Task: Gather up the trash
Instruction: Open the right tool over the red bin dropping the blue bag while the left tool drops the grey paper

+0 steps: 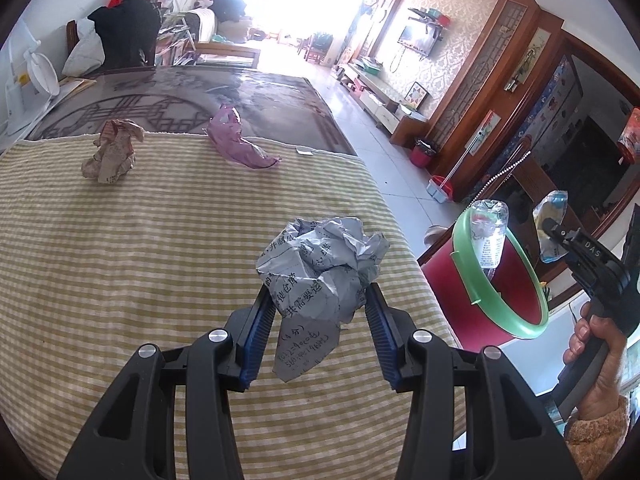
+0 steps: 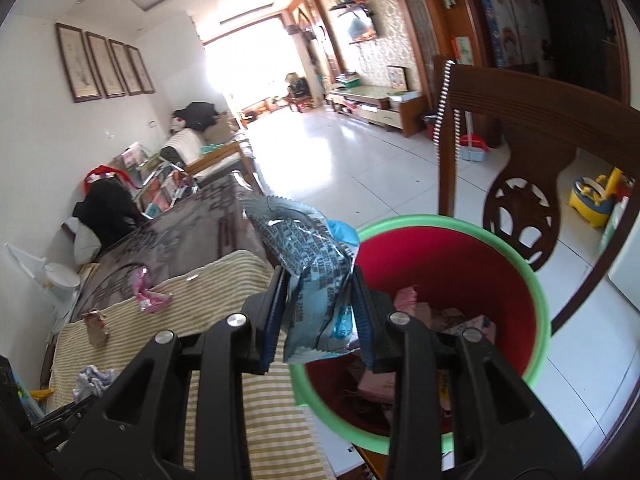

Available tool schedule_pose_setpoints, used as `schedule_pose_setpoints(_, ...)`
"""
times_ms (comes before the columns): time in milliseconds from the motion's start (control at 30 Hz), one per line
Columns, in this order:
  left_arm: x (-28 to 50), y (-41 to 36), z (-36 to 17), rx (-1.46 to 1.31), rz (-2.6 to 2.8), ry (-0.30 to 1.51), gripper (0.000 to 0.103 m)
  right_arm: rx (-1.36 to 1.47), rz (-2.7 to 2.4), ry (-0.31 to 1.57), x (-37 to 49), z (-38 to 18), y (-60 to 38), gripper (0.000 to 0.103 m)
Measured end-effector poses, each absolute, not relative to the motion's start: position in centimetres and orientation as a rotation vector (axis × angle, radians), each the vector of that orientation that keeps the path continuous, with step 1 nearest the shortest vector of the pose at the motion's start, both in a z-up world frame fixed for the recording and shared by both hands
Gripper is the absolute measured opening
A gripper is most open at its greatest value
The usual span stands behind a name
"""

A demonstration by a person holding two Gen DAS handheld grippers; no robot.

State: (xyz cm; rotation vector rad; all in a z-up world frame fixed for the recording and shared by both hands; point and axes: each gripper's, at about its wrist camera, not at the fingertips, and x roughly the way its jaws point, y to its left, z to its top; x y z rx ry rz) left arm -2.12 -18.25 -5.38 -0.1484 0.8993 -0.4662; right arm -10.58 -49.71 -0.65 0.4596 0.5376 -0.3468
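My left gripper (image 1: pixel 320 300) is shut on a crumpled grey paper ball (image 1: pixel 320 264) with printed text, held just above the striped cloth (image 1: pixel 140 260). My right gripper (image 2: pixel 318 292) is shut on a blue-and-silver snack wrapper (image 2: pixel 312 264) at the near rim of the red bin with a green rim (image 2: pixel 460 264). The left wrist view shows the bin (image 1: pixel 516 292) off the table's right edge, a clear plastic bottle (image 1: pixel 488 232) sticking out of it, and the right gripper (image 1: pixel 560 236) holding the wrapper (image 1: pixel 552 220) beyond the bin. A crumpled brownish paper (image 1: pixel 110 154) and a pink plastic bag (image 1: pixel 236 140) lie on the cloth.
The table (image 1: pixel 160 96) runs on past the cloth with a dark patterned top. A wooden chair (image 2: pixel 532 128) stands right behind the bin. A white fan (image 1: pixel 38 72) is at the table's far left. White tiled floor (image 2: pixel 340 160) lies to the right of the table.
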Motion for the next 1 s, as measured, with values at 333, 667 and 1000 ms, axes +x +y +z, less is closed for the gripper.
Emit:
schedule_pose_setpoints(333, -1.5, -20.7, -4.5, -0.144, -0.548, 0.885, 0.044, 0.537, -0.45, 0.591, -11.2, -2.0, -52.4, 0.032)
schedule_pose_setpoints(667, -2.5, -27.3, -2.7, -0.076, -0.711, 0.825, 0.044, 0.506, -0.685, 0.484, -12.9, -0.6, -53.1, 0.096)
schedule_pose_setpoints(1000, -2.2, -34.7, -1.8, -0.103, -0.911, 0.812, 0.044, 0.527, -0.913, 0.277, -16.1, 1.1, -54.3, 0.098)
